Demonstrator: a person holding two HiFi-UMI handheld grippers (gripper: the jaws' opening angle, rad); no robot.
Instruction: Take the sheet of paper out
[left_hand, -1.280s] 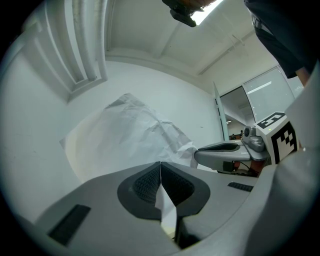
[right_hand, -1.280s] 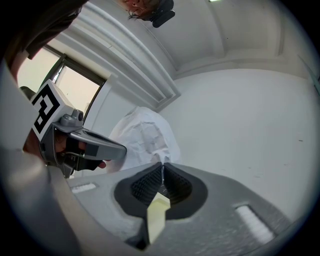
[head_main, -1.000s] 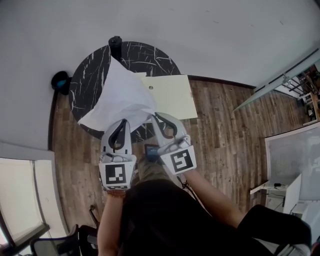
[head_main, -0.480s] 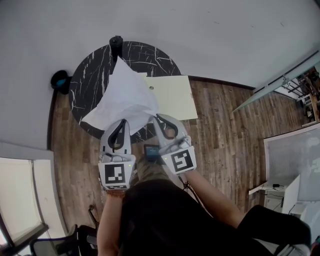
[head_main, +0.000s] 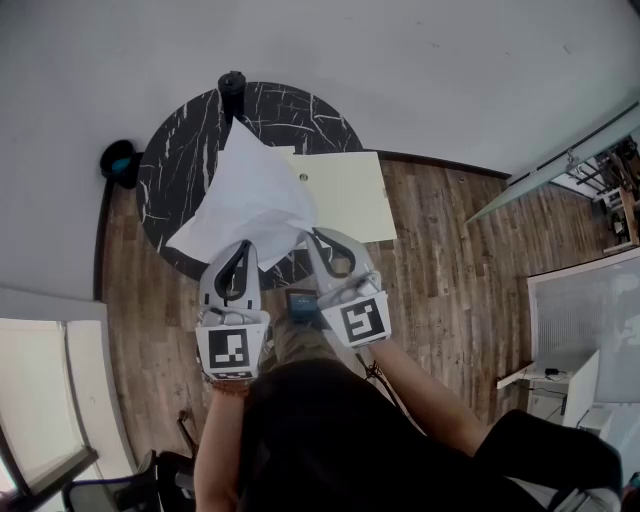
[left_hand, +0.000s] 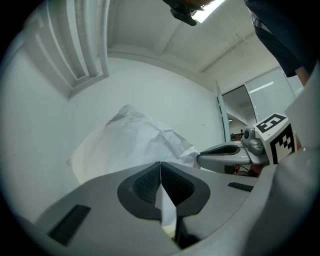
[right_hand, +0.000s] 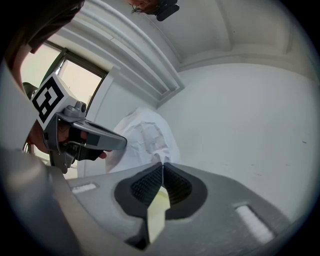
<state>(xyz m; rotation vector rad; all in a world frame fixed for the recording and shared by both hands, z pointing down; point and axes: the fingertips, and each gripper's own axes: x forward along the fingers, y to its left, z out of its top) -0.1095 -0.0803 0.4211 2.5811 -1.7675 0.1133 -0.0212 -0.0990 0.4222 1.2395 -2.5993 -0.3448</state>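
Observation:
A crumpled white sheet of paper (head_main: 250, 190) sticks out of a pale yellow envelope (head_main: 345, 190), both held in the air over a round black marble table (head_main: 300, 115). My left gripper (head_main: 241, 246) is shut on the sheet's near edge; in the left gripper view a white strip of paper (left_hand: 165, 207) sits pinched between the closed jaws (left_hand: 161, 166), with the sheet (left_hand: 140, 142) spreading beyond. My right gripper (head_main: 313, 236) is shut on the envelope's near edge; a yellow strip (right_hand: 157, 210) shows between its closed jaws (right_hand: 162, 167). The two grippers sit side by side, close together.
A black cylinder (head_main: 231, 84) stands at the table's far rim. A dark round object (head_main: 121, 160) lies on the wooden floor left of the table. White furniture (head_main: 585, 310) stands at the right. A grey wall fills the far side.
The white sheet has shifted slightly to the right, its top corner a little lower. Both grippers have stayed almost where they were, still closed.

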